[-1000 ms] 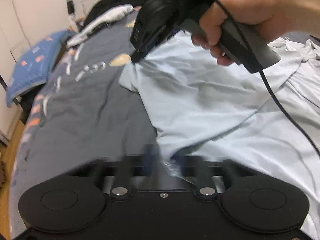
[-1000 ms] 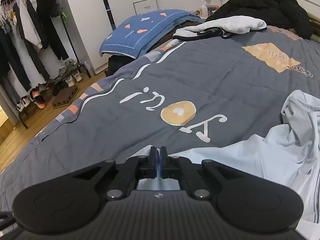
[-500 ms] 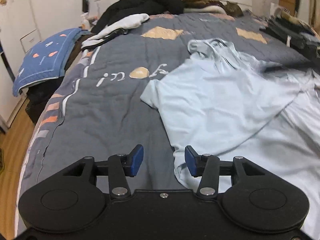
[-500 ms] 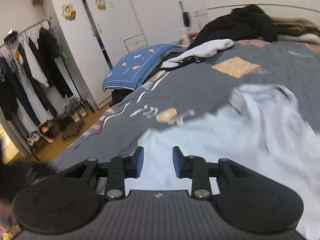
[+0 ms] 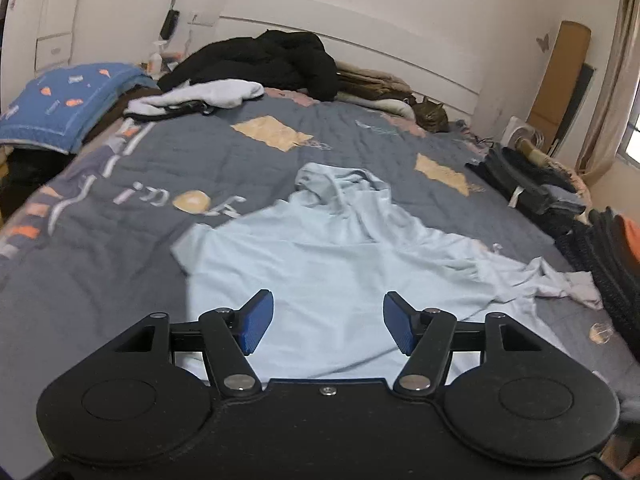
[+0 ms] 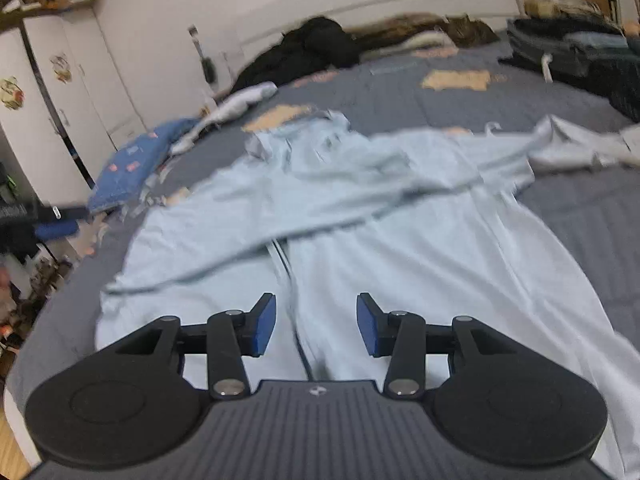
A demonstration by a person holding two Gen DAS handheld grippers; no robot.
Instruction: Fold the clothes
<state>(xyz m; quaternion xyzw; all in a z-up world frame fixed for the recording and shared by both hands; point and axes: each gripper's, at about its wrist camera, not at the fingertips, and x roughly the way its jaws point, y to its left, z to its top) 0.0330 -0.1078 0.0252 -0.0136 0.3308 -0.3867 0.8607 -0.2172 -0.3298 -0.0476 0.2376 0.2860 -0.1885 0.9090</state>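
A pale blue hooded jacket (image 5: 336,264) lies spread on the grey bed cover (image 5: 120,248), hood toward the headboard, one sleeve folded across its front and the other trailing to the right. It also shows in the right wrist view (image 6: 360,216), zip running down the middle. My left gripper (image 5: 327,327) is open and empty, above the jacket's lower part. My right gripper (image 6: 316,322) is open and empty, above the zip near the hem.
A black coat (image 5: 272,60) and a white garment (image 5: 208,94) lie near the headboard. A cat (image 5: 430,114) rests at the far right. Folded dark clothes (image 5: 532,184) line the bed's right edge. A blue pillow (image 5: 60,100) sits left. White wardrobes (image 6: 60,92) stand left of the bed.
Both grippers let go of the jacket, opened and pulled back and up. The sleeve now lies folded across the jacket's front.
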